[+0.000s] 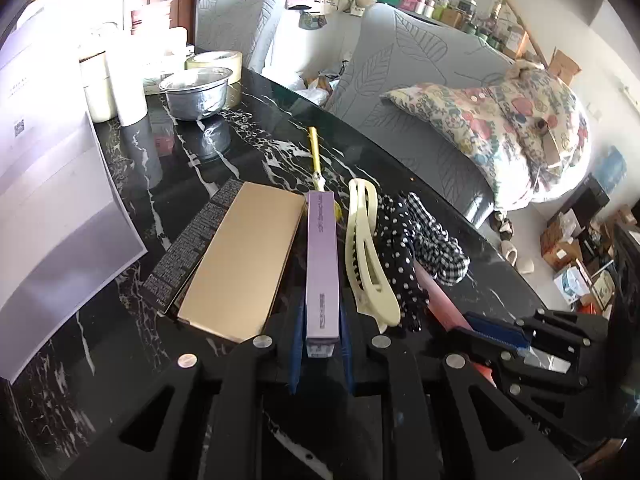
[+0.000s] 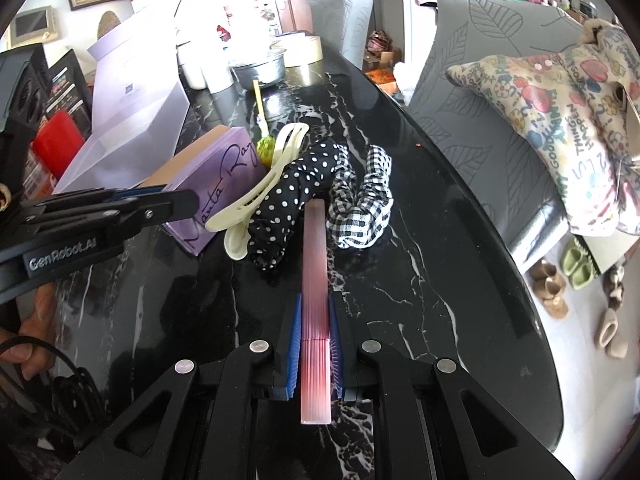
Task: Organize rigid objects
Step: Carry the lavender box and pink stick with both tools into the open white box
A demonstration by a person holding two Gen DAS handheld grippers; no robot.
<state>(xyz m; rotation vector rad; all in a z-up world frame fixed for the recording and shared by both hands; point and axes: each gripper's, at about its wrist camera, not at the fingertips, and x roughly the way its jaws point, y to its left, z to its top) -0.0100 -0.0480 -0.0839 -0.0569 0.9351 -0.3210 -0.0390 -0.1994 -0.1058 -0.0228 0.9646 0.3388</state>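
A slim purple box (image 1: 320,268) lies on the black marble tabletop (image 1: 248,152), clamped in the left tool (image 1: 320,344); the right tool (image 2: 315,344) is clamped on a pink ribbed bar (image 2: 315,280) beside two scrunchies (image 2: 320,192).

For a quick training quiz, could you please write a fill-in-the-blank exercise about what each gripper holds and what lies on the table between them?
1. The left gripper is shut on a slim box coloured ____.
2. The right gripper is shut on a ribbed stick coloured ____.
3. The cream hair clip lies beside a black scrunchie patterned with white ____.
4. Far back on the marble table stands a metal ____.

Missing words: purple; pink; dots; bowl
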